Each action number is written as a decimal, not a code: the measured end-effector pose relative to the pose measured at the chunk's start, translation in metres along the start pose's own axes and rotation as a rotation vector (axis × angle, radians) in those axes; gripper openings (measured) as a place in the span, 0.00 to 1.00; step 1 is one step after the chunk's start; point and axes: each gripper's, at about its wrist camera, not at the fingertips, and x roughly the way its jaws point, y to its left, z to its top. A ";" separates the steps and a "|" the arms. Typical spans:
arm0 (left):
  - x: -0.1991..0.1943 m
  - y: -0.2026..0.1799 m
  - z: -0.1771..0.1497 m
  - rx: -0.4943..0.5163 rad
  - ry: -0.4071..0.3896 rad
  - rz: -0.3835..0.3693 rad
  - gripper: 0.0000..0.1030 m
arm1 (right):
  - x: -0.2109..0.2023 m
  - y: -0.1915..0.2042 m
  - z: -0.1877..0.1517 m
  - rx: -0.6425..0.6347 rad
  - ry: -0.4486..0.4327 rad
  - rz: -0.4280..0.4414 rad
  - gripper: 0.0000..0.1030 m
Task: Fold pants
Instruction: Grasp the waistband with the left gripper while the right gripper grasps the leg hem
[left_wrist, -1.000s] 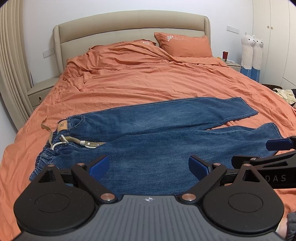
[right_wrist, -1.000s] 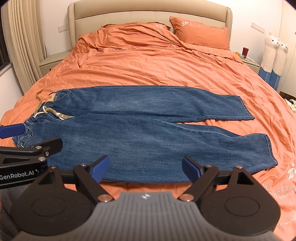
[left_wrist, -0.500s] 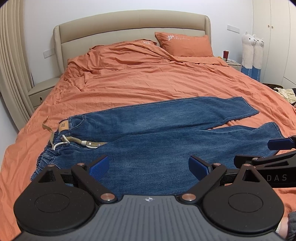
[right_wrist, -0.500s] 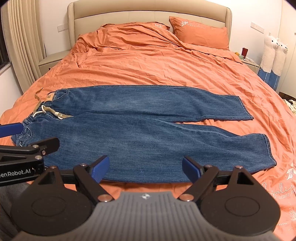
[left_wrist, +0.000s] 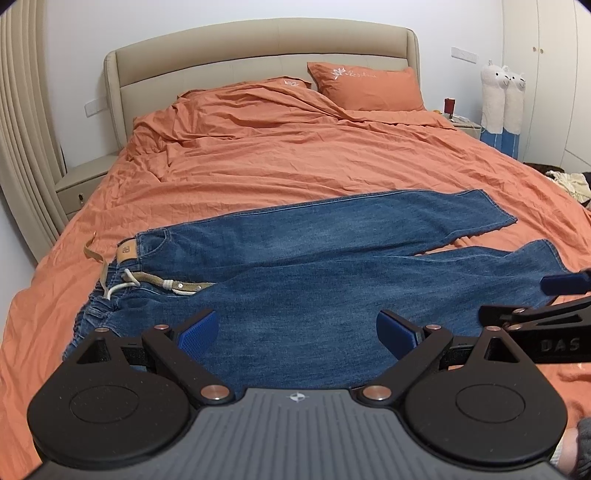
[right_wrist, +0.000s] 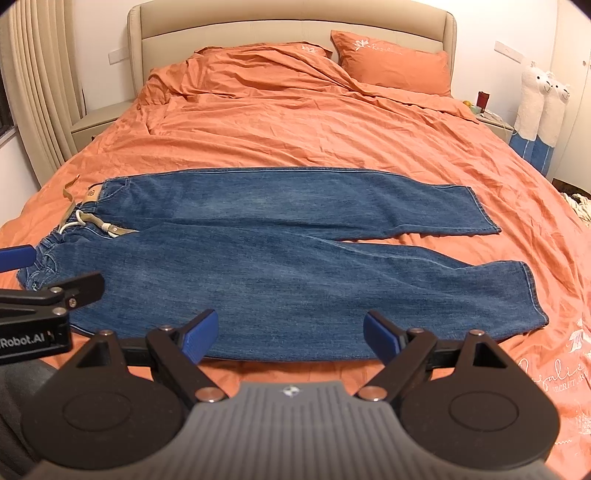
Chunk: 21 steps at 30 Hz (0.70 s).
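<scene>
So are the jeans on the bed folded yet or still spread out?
Spread out. The jeans lie flat on the orange bedspread, both legs at full length side by side, with no fold.

Orange duvet (right_wrist: 314, 122), matching pillow (right_wrist: 395, 61) — two alpaca plushies (right_wrist: 543, 110)

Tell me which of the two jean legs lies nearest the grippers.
The near leg, the one whose hem ends closer to the foot edge of the bed. The far leg lies beyond it, toward the pillow. Both grippers hover open.

You have edged both grippers: the left gripper (left_wrist: 297, 332) slightly farther from the jeans (left_wrist: 332, 266), the right gripper (right_wrist: 290, 332) slightly closer. Jeans undisturbed.
</scene>
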 end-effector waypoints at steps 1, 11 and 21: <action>0.001 0.002 0.000 0.012 -0.003 0.002 1.00 | 0.000 -0.003 -0.001 -0.004 -0.009 0.002 0.80; 0.019 0.058 0.009 0.220 0.052 -0.155 0.70 | 0.015 -0.059 -0.012 -0.067 -0.093 0.069 0.80; 0.077 0.110 -0.023 0.618 0.317 -0.192 0.69 | 0.057 -0.127 -0.021 -0.173 0.009 -0.027 0.67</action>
